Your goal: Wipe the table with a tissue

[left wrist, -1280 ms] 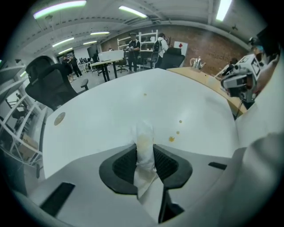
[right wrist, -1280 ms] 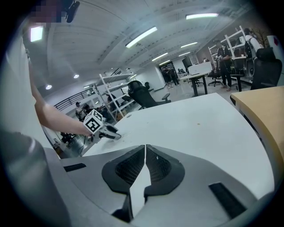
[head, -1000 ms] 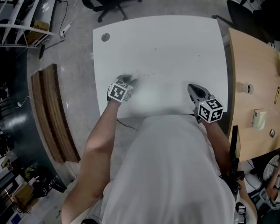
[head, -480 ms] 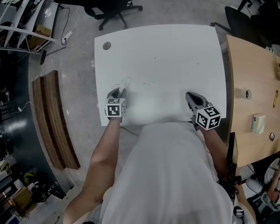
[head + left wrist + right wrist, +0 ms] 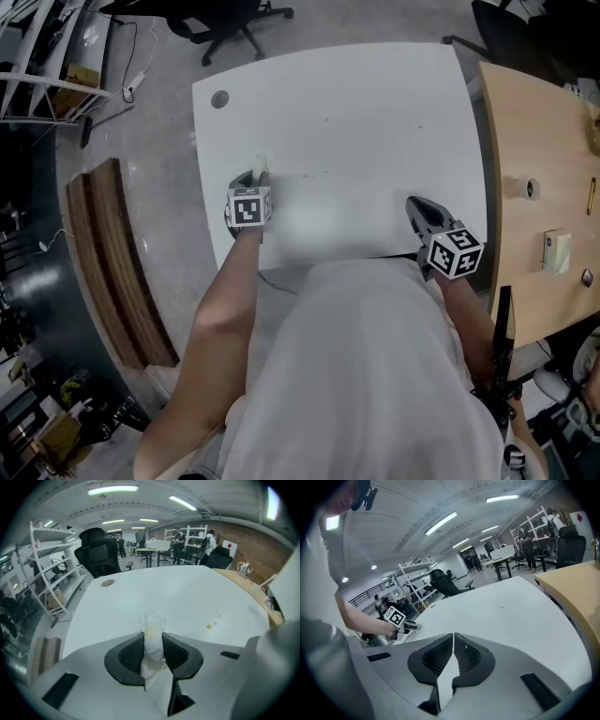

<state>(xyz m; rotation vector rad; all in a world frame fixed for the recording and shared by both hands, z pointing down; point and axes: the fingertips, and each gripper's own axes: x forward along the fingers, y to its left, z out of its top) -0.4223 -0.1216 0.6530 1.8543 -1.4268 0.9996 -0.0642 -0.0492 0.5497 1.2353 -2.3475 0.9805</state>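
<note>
A white tissue (image 5: 153, 637), crumpled and stained yellowish near its tip, is pinched between the jaws of my left gripper (image 5: 153, 639). In the head view that left gripper (image 5: 251, 187) is low over the left part of the white table (image 5: 375, 103), with the tissue (image 5: 262, 171) poking out ahead of it. Small yellow-brown spots (image 5: 209, 626) lie on the tabletop to the right of the tissue. My right gripper (image 5: 453, 641) is shut with nothing in it; the head view shows the right gripper (image 5: 419, 212) over the table's near right part.
A grey round cap (image 5: 219, 98) sits in the table's far left corner. A wooden table (image 5: 539, 169) adjoins on the right with a roll (image 5: 531, 188) and a small box (image 5: 555, 251). A black office chair (image 5: 98, 552) stands beyond the far edge.
My left gripper with the tissue has swung from pointing right across the table round to pointing away from me and shifted a little left. The right gripper has stayed where it was.
</note>
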